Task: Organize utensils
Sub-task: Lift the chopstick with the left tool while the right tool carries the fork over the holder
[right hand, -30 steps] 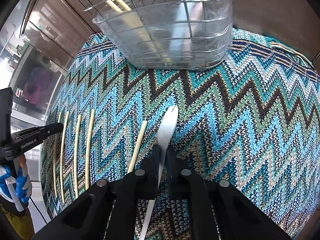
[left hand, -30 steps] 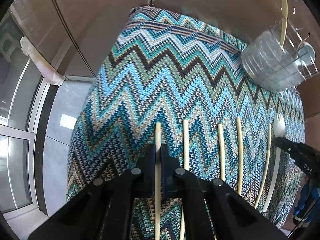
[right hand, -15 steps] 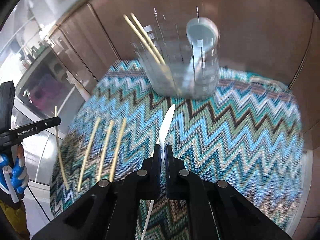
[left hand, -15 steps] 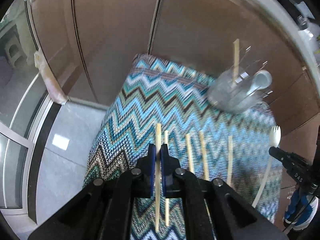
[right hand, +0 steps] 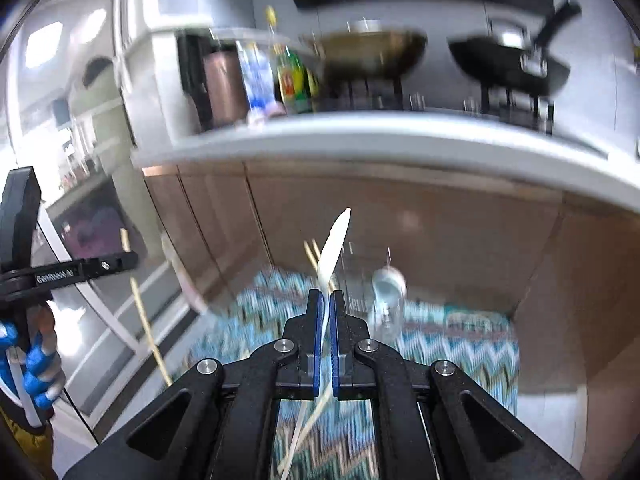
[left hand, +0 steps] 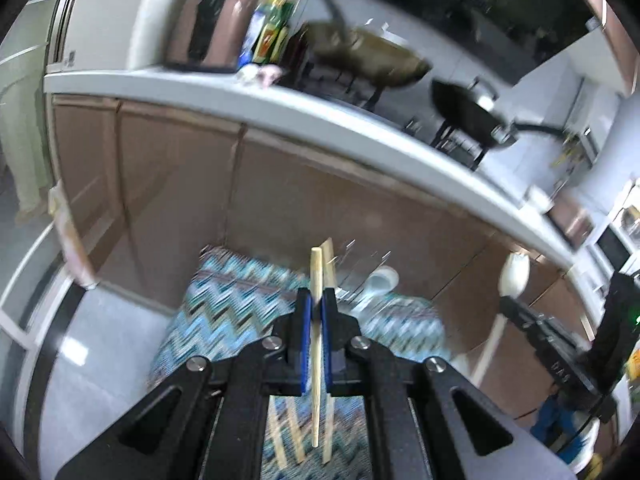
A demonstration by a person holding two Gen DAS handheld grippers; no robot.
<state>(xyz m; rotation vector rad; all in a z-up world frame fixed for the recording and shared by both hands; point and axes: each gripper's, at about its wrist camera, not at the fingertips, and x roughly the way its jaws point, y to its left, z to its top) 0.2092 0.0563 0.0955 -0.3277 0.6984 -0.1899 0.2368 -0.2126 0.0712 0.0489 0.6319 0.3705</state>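
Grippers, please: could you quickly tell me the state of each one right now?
Left gripper: closed on a chopstick.
Right gripper: closed on a white plastic spoon.

Two hand-held grippers (left hand: pixel 314 312) (right hand: pixel 329 312), one held chopstick (left hand: pixel 315 280), one spork (right hand: pixel 332 248), two pans (right hand: pixel 372 50) (right hand: pixel 508 62).

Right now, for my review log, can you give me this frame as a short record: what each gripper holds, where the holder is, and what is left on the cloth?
left gripper: jaws shut on a chopstick, lifted above the cloth
right gripper: jaws shut on a white spoon, also lifted
holder: clear, on the zigzag cloth, chopsticks and a white utensil already standing in it
left on cloth: several loose chopsticks
image quality: motion blur, exact chopstick count unclear
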